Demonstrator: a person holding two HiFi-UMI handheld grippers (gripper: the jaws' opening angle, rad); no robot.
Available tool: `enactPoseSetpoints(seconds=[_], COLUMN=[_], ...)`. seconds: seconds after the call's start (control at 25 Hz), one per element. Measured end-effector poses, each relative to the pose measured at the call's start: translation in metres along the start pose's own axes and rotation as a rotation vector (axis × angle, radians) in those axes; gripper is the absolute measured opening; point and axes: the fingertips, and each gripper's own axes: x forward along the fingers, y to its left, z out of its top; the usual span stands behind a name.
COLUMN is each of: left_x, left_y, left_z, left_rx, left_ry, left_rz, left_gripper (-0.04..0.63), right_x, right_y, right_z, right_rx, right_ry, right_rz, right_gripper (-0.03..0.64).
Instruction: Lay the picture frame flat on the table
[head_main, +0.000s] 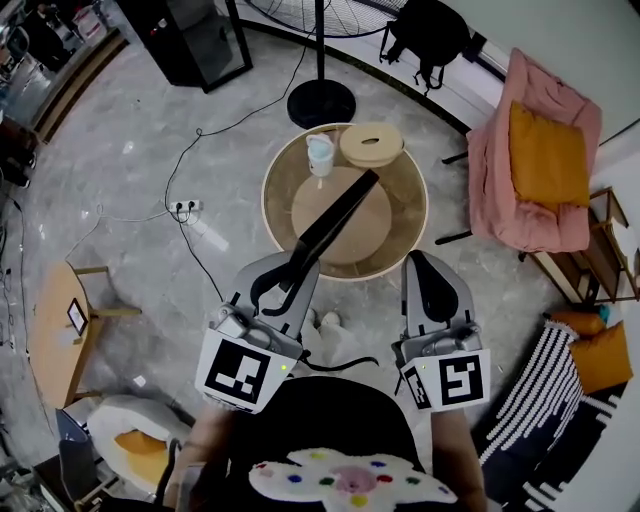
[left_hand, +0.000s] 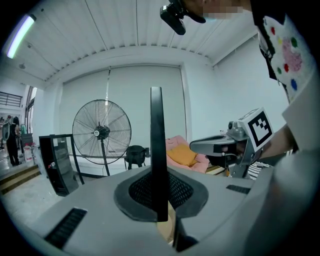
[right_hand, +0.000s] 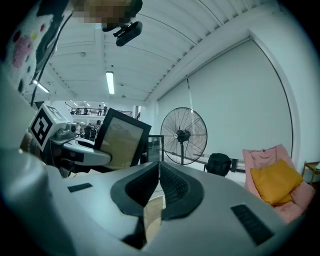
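The black picture frame (head_main: 335, 215) is held up in the air over the round wooden table (head_main: 412, 222), seen edge-on from the head view. My left gripper (head_main: 297, 268) is shut on its lower edge. In the left gripper view the frame (left_hand: 157, 150) rises as a thin black bar between the pads of the left gripper (left_hand: 158, 202). In the right gripper view the frame (right_hand: 121, 137) shows its pale face, tilted. My right gripper (head_main: 418, 264) hangs to the right of the frame, shut with nothing in it; its pads meet (right_hand: 159, 172).
A pale cup (head_main: 320, 153) and a round wooden lid (head_main: 371, 143) stand at the table's far edge. A floor fan's base (head_main: 321, 102) stands behind the table. A pink armchair with an orange cushion (head_main: 540, 160) stands to the right. Cables run over the floor at the left.
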Motion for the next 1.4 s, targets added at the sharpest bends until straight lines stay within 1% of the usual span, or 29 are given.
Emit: enactPoseSetpoints(seconds=[0.16,0.28,0.48,0.56,0.64,0.72,0.92,1.08,1.24,1.4], left_x=[0.006,0.012,0.013,0.015,0.015,0.014,0.013,0.012,0.013,0.012], left_y=[0.005,0.009,0.012,0.013,0.014,0.013,0.008,0.006,0.005,0.002], left_z=[0.003,0.009,0.017,0.019,0.018,0.018,0.019,0.019,0.018,0.018], left_rx=[0.005,0.014,0.02,0.018,0.005,-0.011,-0.018,-0.035,-0.041,-0.076], left_ry=[-0.01,-0.032,-0.055,-0.063,-0.067,-0.072,-0.085,-0.092,-0.093,-0.096], left_rz=[-0.03,-0.058,-0.115,-0.137,-0.161,-0.19,-0.261,-0.314,-0.361,-0.407], left_gripper=[0.032,0.032,0.032,0.032,0.032,0.032,0.032,0.032,0.032,0.032], right_x=[0.006,0.012,0.019,0.023,0.028,0.032,0.041,0.047,0.05,0.05], right_y=[0.002,0.003,0.009,0.013,0.02,0.027,0.038,0.043,0.043,0.042], right_z=[0.003,0.01,0.02,0.024,0.025,0.025,0.023,0.022,0.022,0.017], right_rx=[-0.01,-0.004,0.084,0.11,0.118,0.12,0.134,0.132,0.169,0.18], right_ry=[-0.004,-0.03,-0.073,-0.086,-0.091,-0.094,-0.098,-0.097,-0.106,-0.097], right_rz=[-0.007,-0.007,0.004,0.024,0.06,0.09,0.143,0.177,0.218,0.245], right_gripper=[0.035,0.037,0.038,0.044,0.115,0.14,0.161,0.164,0.164,0.164])
